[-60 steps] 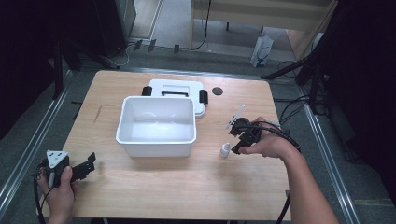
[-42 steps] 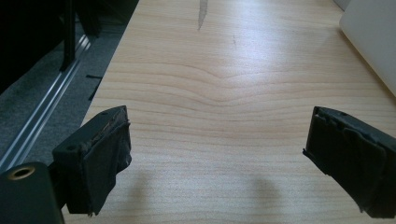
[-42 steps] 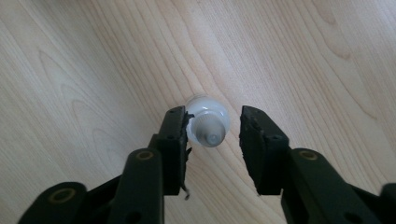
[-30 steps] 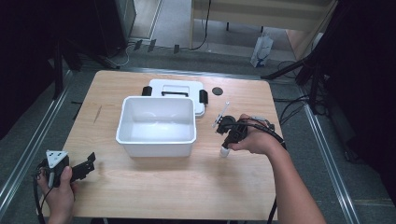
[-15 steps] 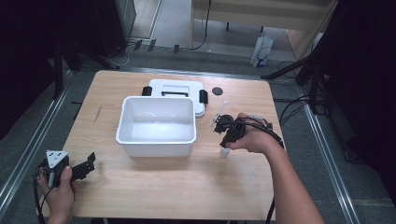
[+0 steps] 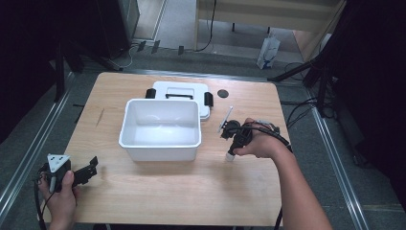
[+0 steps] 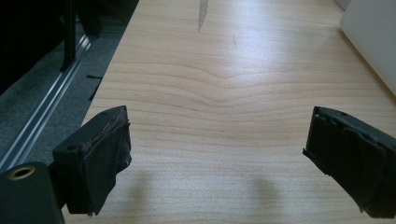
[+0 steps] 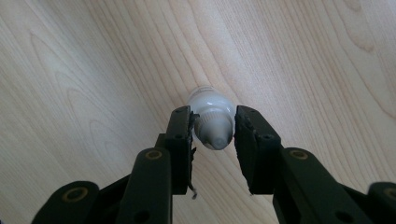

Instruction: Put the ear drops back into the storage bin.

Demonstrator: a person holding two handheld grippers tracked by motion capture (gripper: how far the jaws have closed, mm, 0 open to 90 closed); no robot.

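My right hand-held gripper (image 8: 212, 133) points straight down at the bench (image 6: 191, 191), and its jaws sit on either side of a small white dropper bottle (image 8: 212, 122), at the cap end. The pads look to be touching the cap, or a hair off it; I judge the grip as closing rather than firm. In the high view the bottle (image 6: 231, 155) stands upright on the wood, just beside the front right corner of the white tub (image 6: 161, 128), with my right hand (image 6: 256, 143) above it. A thin white stick (image 6: 225, 118) lies on the bench just behind the hand. Beyond the tub lies its lid (image 6: 179, 93) with black clips, flat on the bench, and a small dark disc (image 6: 222, 93) sits near the far edge.

My left hand-held gripper (image 7: 219, 158) hangs low over the near left corner, jaws wide apart, nothing between them, the tub's wall (image 7: 373, 42) just in sight.

So the step in hand is the pick. Next I'd squeeze fully, check the cap doesn't slip, lift straight up, then carry left over the tub's rim, which I take to be the destination.
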